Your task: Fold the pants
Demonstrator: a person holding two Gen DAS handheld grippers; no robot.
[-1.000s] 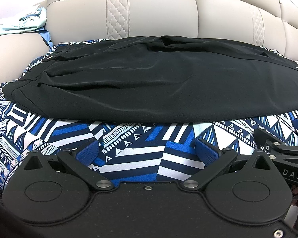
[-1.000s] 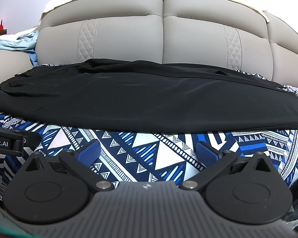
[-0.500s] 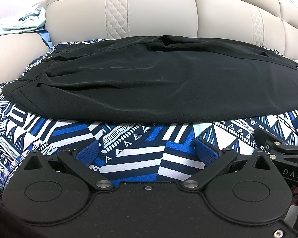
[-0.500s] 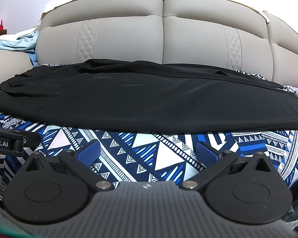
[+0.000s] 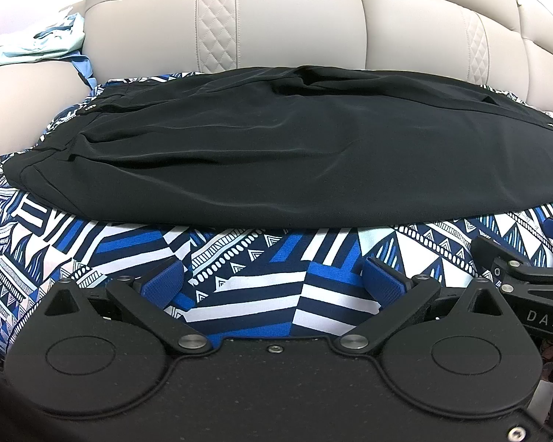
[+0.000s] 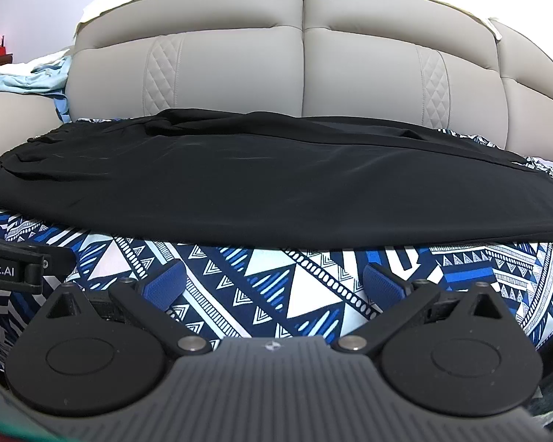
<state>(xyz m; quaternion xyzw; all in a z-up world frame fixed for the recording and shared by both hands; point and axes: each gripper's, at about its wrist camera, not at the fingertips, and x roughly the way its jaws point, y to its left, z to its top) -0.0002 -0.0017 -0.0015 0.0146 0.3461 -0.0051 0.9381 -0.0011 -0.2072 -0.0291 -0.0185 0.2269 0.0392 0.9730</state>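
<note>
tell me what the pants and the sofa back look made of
Pants: thin black woven cloth, matte with a faint sheen, lying in soft ripples. Sofa back: smooth beige leather or a leather look-alike, with stitched quilted panels.

A sofa (image 6: 302, 59) with beige leather back cushions, some with quilted diamond panels, fills the background. Its seat is covered by a cloth (image 5: 247, 291) with a blue, white and dark geometric pattern. On the sofa's left armrest (image 5: 22, 95) lies a crumpled light blue garment (image 5: 37, 42), close to the back cushion's left edge
</note>
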